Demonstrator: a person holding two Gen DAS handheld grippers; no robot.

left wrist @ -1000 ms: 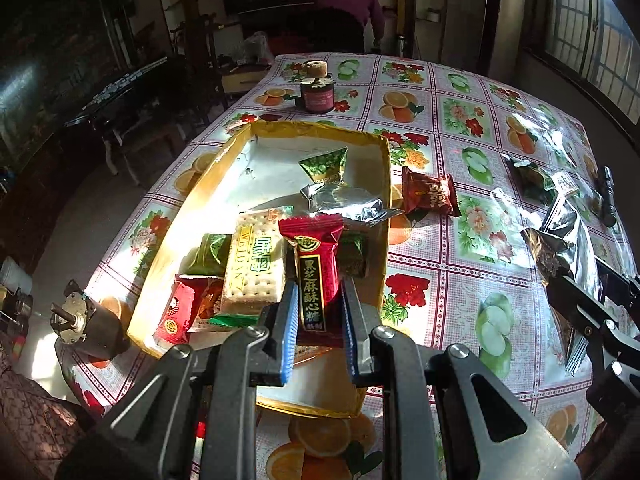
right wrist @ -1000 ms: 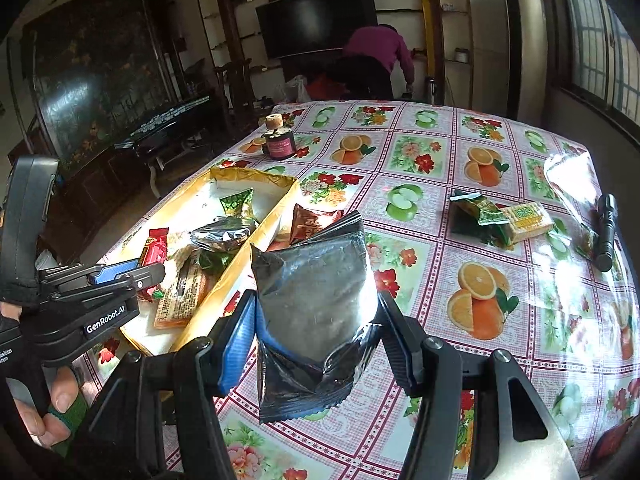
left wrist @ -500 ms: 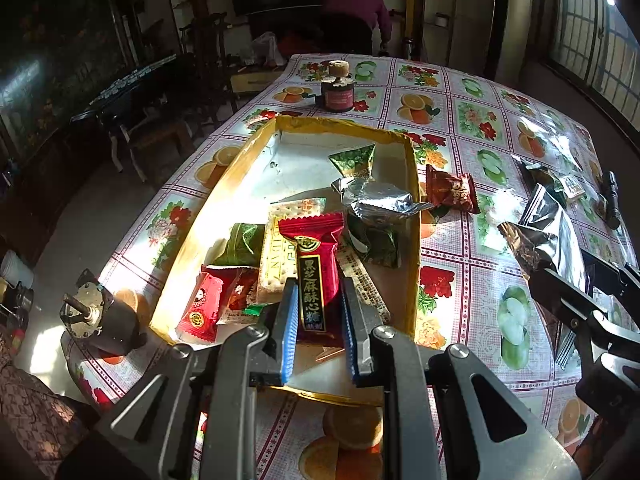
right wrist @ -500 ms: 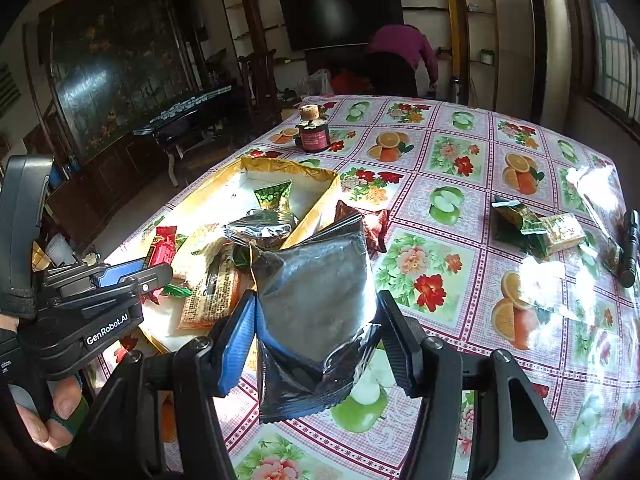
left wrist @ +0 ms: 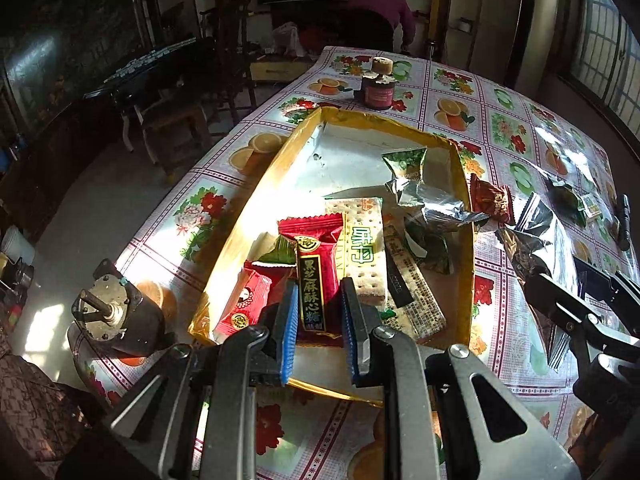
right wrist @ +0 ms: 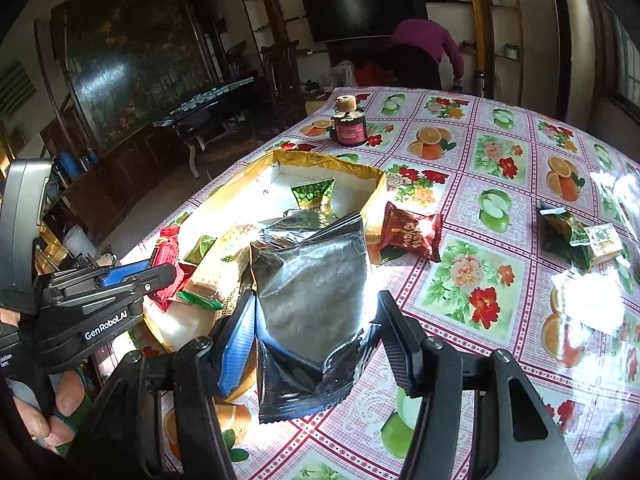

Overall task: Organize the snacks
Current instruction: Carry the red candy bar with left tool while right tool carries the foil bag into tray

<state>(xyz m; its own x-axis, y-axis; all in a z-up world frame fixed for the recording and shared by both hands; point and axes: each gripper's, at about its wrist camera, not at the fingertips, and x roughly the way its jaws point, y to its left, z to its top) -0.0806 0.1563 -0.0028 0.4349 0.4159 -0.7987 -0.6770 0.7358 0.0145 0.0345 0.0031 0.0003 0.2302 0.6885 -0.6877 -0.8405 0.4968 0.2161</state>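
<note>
My left gripper [left wrist: 318, 318] is shut on a red candy packet [left wrist: 314, 268] and holds it above the near end of the gold-rimmed tray [left wrist: 248, 204]. The tray holds several snacks: a cracker pack [left wrist: 364, 248], a silver packet [left wrist: 432, 204], a green packet [left wrist: 406, 164]. My right gripper [right wrist: 316, 336] is shut on a dark silver pouch [right wrist: 312, 292], held above the table just right of the tray [right wrist: 372, 204]. The left gripper also shows in the right wrist view [right wrist: 132, 276].
A brown-red snack [right wrist: 412, 230] lies on the flowered tablecloth [right wrist: 500, 240] right of the tray. Green and yellow packets [right wrist: 580, 236] lie at far right. A dark jar [right wrist: 350, 126] stands behind the tray. A small motor [left wrist: 116, 316] sits at the table's near left edge.
Both grippers have moved left and closer to the tray with their packets still held. The red packet now hangs further left over the tray's near end.
</note>
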